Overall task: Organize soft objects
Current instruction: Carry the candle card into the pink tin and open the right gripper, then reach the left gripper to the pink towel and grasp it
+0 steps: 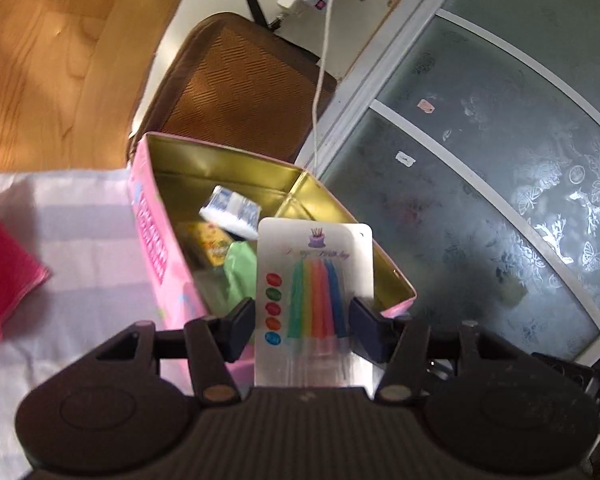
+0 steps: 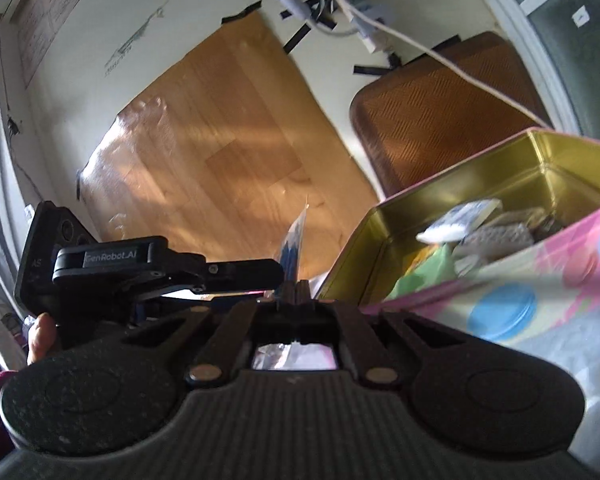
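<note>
Black jaws clamping candle card [image 1: 314, 300].

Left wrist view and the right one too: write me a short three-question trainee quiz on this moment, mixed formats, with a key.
1. True or false: the left gripper has its pads on the two side edges of the candle card.
2. Multiple choice: the pink tin is A) open, with items inside; B) shut with a lid; C) upside down.
3. Fill in: the right gripper is pinched on a thin packet seen ____-on.

Key: 1 true. 2 A: a green bag and a white-and-blue packet lie in it. 3 edge.
</note>
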Demonstrator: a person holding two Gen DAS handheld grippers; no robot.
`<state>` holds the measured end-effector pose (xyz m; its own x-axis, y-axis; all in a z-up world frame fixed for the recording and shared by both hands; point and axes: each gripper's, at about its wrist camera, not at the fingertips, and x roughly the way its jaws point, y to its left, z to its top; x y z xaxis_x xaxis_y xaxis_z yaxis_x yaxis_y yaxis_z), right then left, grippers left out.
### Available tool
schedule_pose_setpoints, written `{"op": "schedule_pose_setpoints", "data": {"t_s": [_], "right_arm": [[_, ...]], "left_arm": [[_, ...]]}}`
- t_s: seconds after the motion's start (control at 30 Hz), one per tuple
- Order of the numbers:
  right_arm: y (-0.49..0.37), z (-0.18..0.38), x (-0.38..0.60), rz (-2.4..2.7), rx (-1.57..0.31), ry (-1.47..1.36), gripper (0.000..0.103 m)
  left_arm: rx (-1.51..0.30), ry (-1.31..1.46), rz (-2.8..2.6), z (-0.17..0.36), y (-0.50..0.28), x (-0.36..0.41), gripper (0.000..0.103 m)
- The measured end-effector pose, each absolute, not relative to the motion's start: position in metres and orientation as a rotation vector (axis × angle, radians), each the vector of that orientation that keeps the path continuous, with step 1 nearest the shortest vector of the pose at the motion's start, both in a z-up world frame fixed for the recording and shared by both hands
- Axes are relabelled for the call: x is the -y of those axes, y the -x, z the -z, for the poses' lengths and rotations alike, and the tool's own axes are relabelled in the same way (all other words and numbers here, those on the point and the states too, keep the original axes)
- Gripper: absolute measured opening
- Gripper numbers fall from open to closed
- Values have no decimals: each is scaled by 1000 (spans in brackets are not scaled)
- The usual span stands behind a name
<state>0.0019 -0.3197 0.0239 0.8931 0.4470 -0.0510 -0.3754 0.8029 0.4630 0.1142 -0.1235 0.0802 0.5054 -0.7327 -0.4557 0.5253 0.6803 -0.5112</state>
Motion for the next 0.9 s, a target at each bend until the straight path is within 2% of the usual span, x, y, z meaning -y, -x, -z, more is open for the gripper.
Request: {"op": "schedule_pose_setpoints", "data": {"t_s": [0.2, 0.27, 0.33, 0.4, 0.63, 0.9], "right_arm": [[-28, -23, 360, -304, -142, -474, 3], [-35, -18, 371, -227, -141, -447, 5], [-39, -12, 374, -124, -129, -411, 11], [-38, -7, 380, -63, -138, -412, 26], [-8, -1, 377, -24, -86, -468, 26], [12, -18, 322, -129, -93, -344, 27]], "left_arm": [[-720, 288, 790, -80, -157, 190, 51], [-728, 273, 767, -73, -167, 206, 54], [-730, 245, 707, -66, -171, 214, 59], [-737, 240, 669, -61, -171, 212, 61], [-675, 181, 674, -67, -138, 186, 61], [-581, 98, 663, -74, -83, 132, 61]]}}
